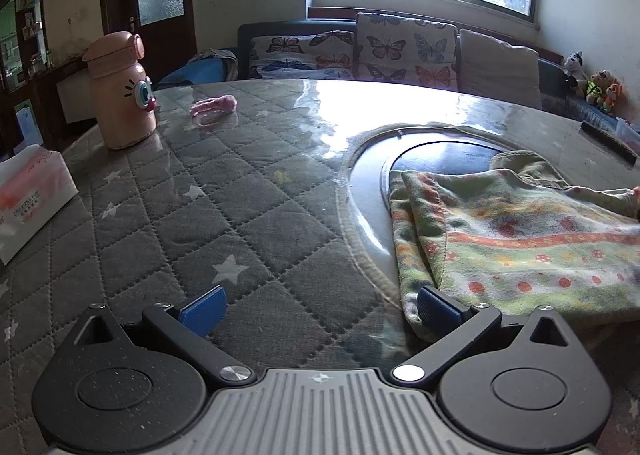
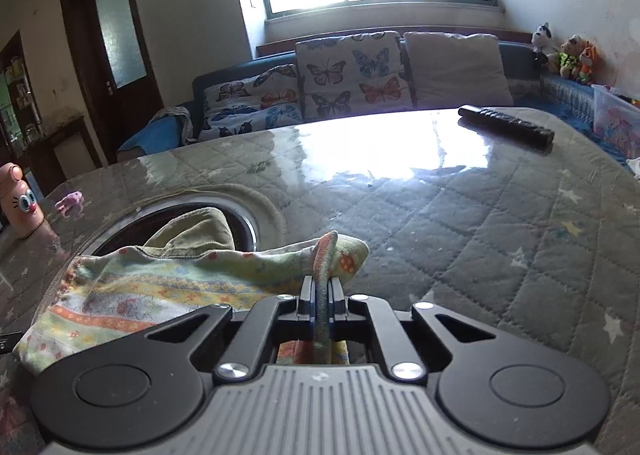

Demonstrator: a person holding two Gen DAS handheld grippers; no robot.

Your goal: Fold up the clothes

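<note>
A small green patterned garment (image 1: 520, 247) with ladybirds and orange stripes lies on the quilted table, partly over a round dark inset. My left gripper (image 1: 320, 311) is open; its right finger (image 1: 438, 307) touches the garment's near left corner, its left finger (image 1: 204, 309) is over bare table. My right gripper (image 2: 322, 291) is shut on the garment's right edge (image 2: 324, 255), and a fold of cloth stands up between the jaws. The rest of the garment (image 2: 140, 283) spreads to the left. An olive cloth (image 2: 196, 233) lies beneath it.
A pink cartoon bottle (image 1: 120, 91) and a pink hair tie (image 1: 214, 105) sit at the far left. A tissue pack (image 1: 28, 199) lies at the left edge. A black remote (image 2: 506, 127) lies at the far right. A sofa with cushions (image 2: 352, 71) stands behind the table.
</note>
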